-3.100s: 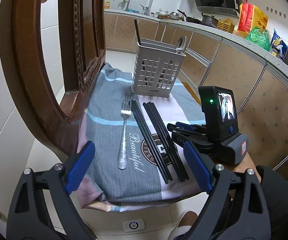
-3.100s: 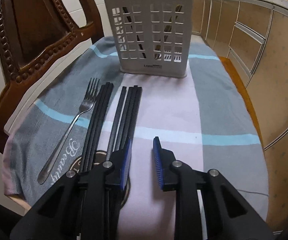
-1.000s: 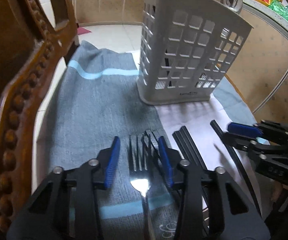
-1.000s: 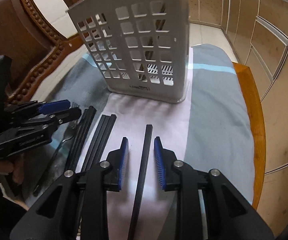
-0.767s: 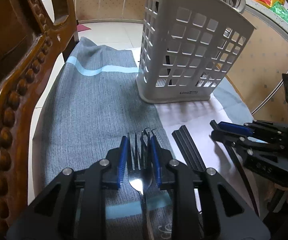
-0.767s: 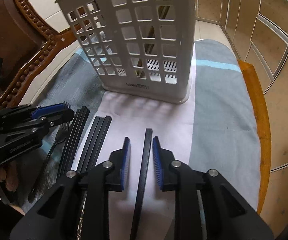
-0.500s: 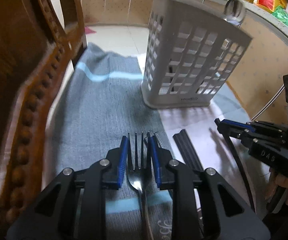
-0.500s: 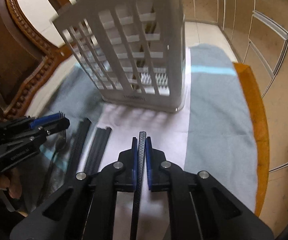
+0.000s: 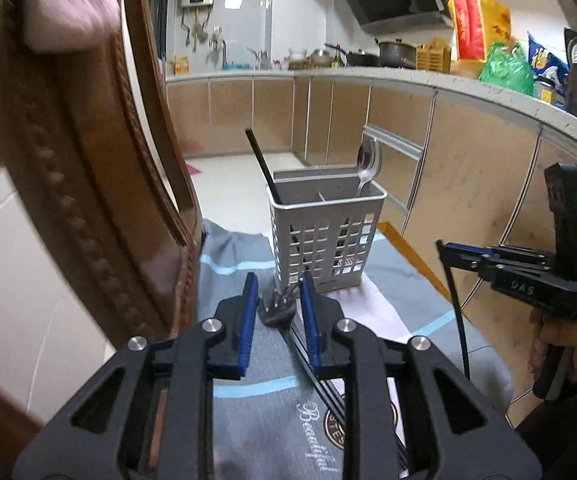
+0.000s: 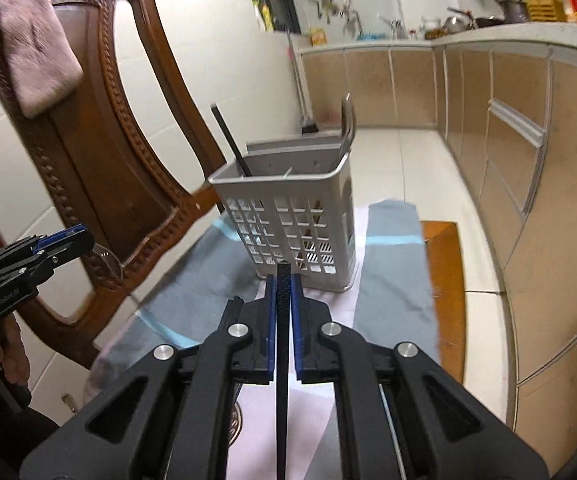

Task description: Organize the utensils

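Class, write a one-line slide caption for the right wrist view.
Right gripper jaws clamp one black chopstick before the white slotted plastic utensil caddy on a striped cloth.

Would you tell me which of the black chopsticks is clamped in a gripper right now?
The single chopstick pinched upright between the right gripper pads; another stands in the utensil caddy, and the rest lie on the cloth.
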Available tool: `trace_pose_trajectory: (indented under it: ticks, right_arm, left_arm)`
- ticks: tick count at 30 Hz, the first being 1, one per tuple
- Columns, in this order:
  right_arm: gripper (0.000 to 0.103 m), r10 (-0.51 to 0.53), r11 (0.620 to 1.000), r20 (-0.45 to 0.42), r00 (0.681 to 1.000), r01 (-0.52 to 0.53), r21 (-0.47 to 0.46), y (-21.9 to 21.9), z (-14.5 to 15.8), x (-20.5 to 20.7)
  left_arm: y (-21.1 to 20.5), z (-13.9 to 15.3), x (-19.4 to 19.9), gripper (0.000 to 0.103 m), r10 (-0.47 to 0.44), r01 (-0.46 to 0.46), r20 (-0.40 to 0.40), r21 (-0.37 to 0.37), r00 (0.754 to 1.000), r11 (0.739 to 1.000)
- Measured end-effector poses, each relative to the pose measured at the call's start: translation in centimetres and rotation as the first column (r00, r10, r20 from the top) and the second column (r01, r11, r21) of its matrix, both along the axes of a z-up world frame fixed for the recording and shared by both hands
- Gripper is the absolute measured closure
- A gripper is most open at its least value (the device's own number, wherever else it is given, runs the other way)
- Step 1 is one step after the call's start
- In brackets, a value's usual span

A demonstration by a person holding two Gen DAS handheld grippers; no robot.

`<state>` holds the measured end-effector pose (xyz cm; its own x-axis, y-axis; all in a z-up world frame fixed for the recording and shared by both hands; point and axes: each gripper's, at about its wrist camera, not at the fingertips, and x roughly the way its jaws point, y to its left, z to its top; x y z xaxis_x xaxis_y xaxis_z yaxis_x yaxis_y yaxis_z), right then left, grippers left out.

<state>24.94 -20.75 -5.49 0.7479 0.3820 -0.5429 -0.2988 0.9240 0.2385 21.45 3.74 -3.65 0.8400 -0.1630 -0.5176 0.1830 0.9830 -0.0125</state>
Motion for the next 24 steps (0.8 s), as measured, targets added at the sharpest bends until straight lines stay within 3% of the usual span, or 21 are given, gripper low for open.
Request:
trace_pose_trajectory:
  ticks: [8, 24]
  right_arm:
    - [0.096, -0.025, 1.0, 0.065, 0.998, 0.025, -0.001, -0.4, 2.6, -3.1]
    - [0.096, -0.023, 1.0, 0.044, 0.999, 0.024, -0.018, -0.1, 3.0, -1.6]
  left_arm:
    - [1.7, 0.7, -1.4, 0.085, 0.022, -0.022, -0.003, -0.037, 1.0, 0.999]
    - [2.4, -1.1, -0.2, 0.087, 0.073, -0.077, -0.073, -0.042, 0.995, 0.996]
